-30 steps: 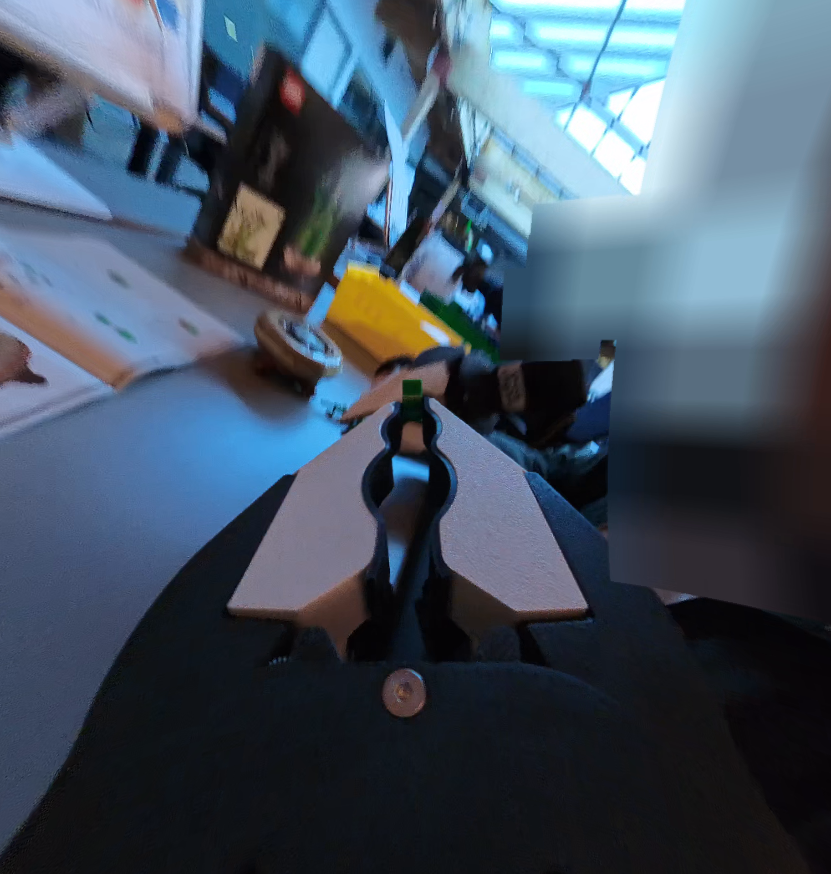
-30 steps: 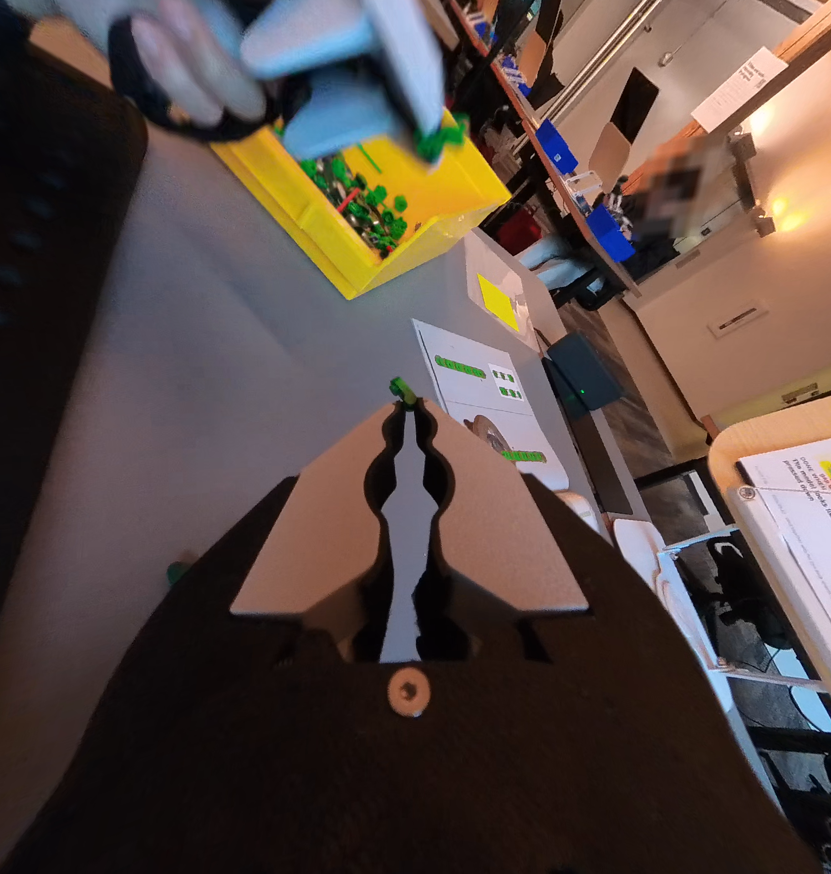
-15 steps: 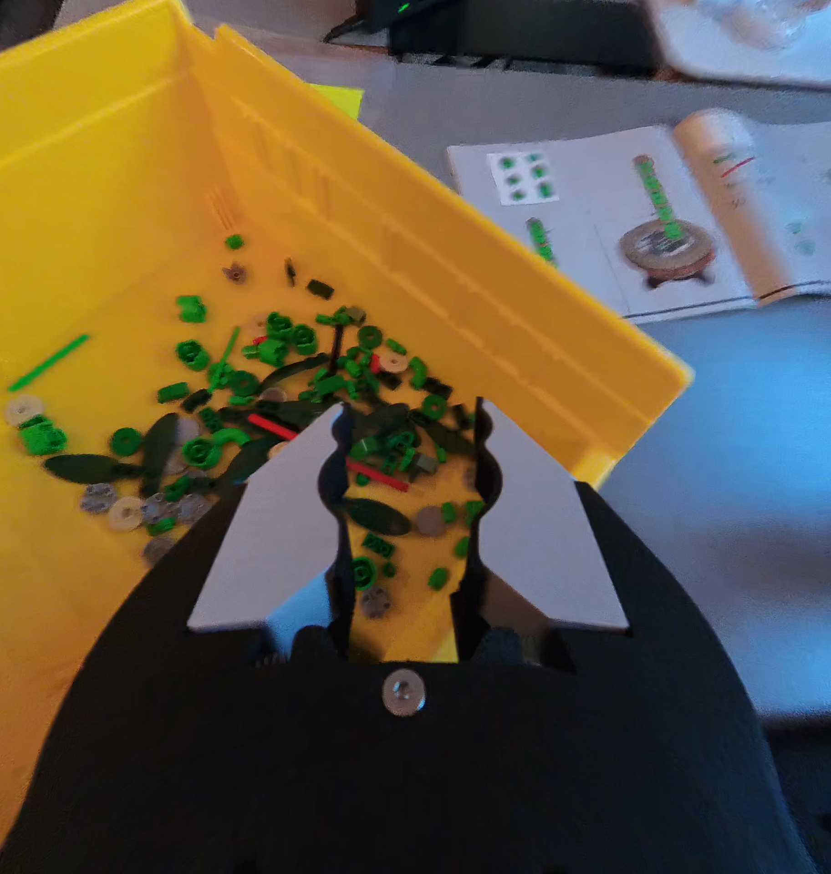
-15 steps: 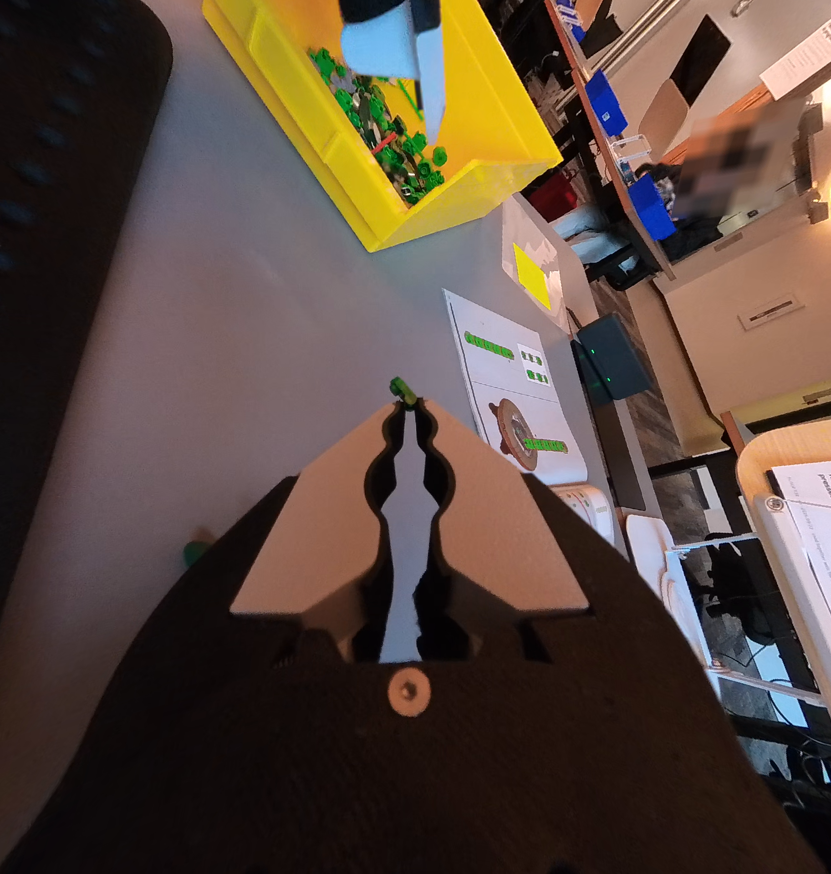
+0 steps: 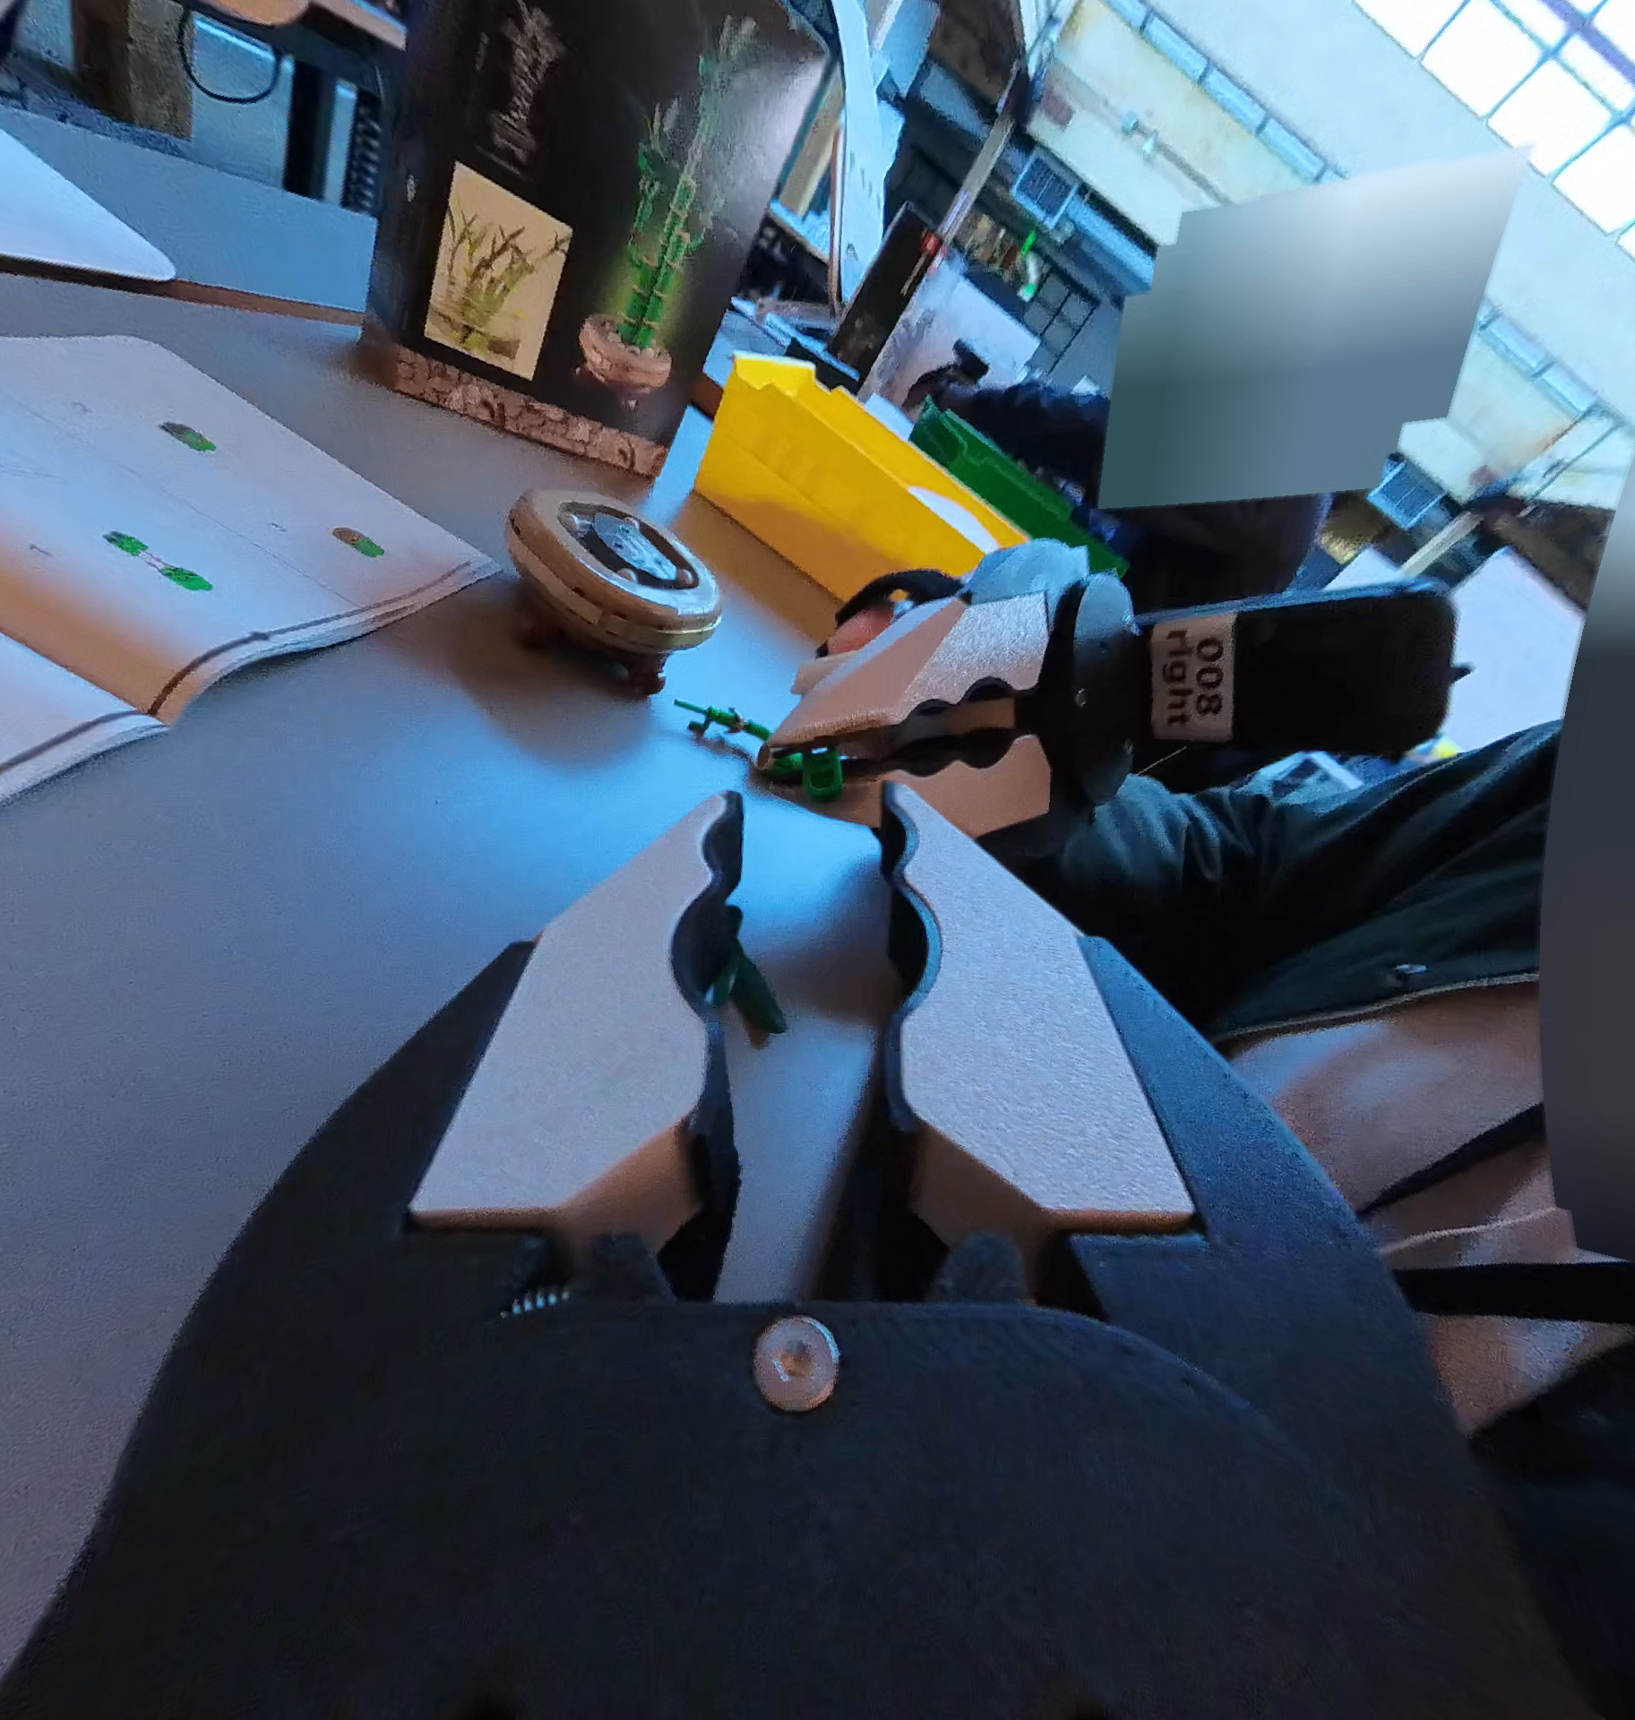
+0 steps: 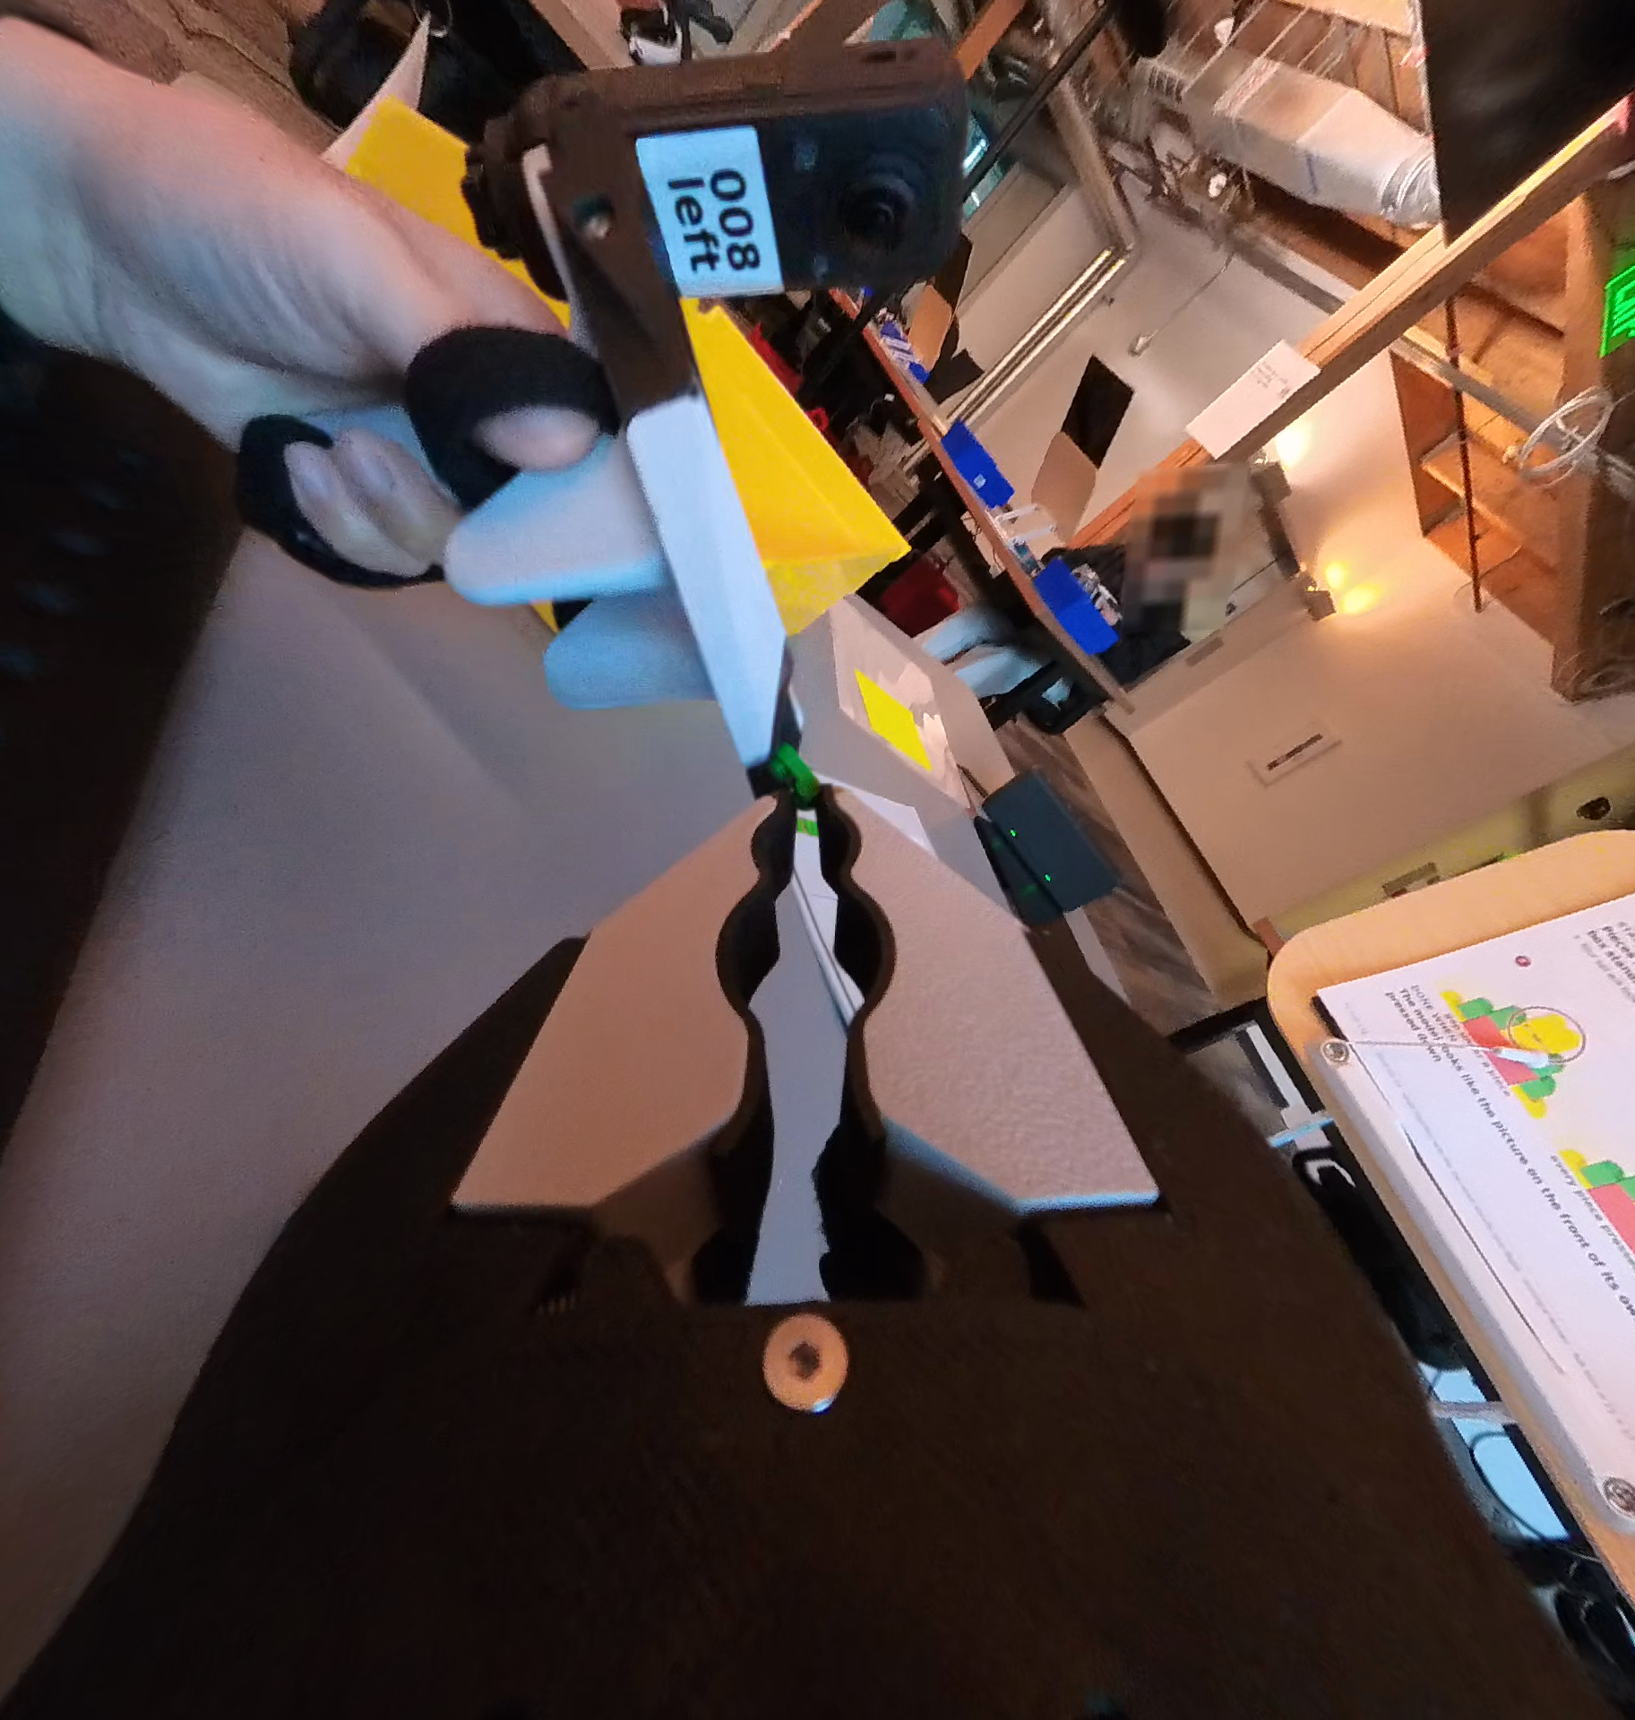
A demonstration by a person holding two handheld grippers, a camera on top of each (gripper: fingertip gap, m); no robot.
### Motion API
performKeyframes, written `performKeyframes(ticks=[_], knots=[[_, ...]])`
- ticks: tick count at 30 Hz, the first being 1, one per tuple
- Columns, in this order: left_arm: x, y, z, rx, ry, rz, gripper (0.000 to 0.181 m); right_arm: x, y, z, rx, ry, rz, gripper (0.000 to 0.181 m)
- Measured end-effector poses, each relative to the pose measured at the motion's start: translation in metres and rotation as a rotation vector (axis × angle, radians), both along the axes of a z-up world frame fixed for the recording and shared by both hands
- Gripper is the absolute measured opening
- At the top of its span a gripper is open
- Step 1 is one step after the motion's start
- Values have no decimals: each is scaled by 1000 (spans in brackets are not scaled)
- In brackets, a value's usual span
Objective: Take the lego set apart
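Pinching the small green lego piece (image 5: 818, 769) at its tips just above the grey surface (image 5: 236, 931), right tool (image 5: 799, 759) steadies it so the empty, part-spread left tool (image 5: 809, 819), just beside, can likely pull more off.

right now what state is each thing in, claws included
left claw: open, empty, tips near the green piece
right claw: shut on green piece
dark green leaf piece: loose on the table
round pot base: upright on the table, stalks off
instruction booklet: lying open
yellow bin: open-topped, on the table
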State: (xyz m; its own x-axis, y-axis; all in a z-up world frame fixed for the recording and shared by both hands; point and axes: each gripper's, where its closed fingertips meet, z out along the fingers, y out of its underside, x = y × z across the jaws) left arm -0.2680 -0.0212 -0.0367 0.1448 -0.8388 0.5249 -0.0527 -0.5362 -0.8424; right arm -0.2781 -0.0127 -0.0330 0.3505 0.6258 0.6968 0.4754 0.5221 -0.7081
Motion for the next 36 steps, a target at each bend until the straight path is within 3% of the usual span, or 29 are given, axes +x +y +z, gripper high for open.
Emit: performKeyframes(ticks=[2,8,13,16,18,20,22,25,27,29,33,36], knots=[[5,1,-2,40,21,35,17,2,3,-1,20,-21,-22,4],[2,4,2,-6,-35,41,11,2,2,-2,37,-39,-14,3],[1,8,-4,30,11,69,6,1,5,-7,21,-52,-16,3],[-12,19,2,87,23,141,6,3,13,-13,-28,-52,-47,18],[-50,51,4,225,160,380,6,7,18,-17,-69,-59,-66,19],[-123,88,11,389,405,759,6,9,20,-16,-80,-43,-80,18],[-186,102,15,407,599,987,6,11,23,-17,-92,-47,-99,18],[-221,108,-26,135,754,967,6,16,31,-26,-148,-84,-145,18],[-236,114,-42,80,775,1011,7,20,35,-34,-195,-104,-167,19],[-250,120,-43,111,786,1105,24,23,37,-40,-257,-107,-170,20],[-231,121,-18,236,673,1130,44,40,50,-40,-400,-26,-213,21],[-170,107,16,391,475,958,36,56,63,-31,-437,67,-270,21]])
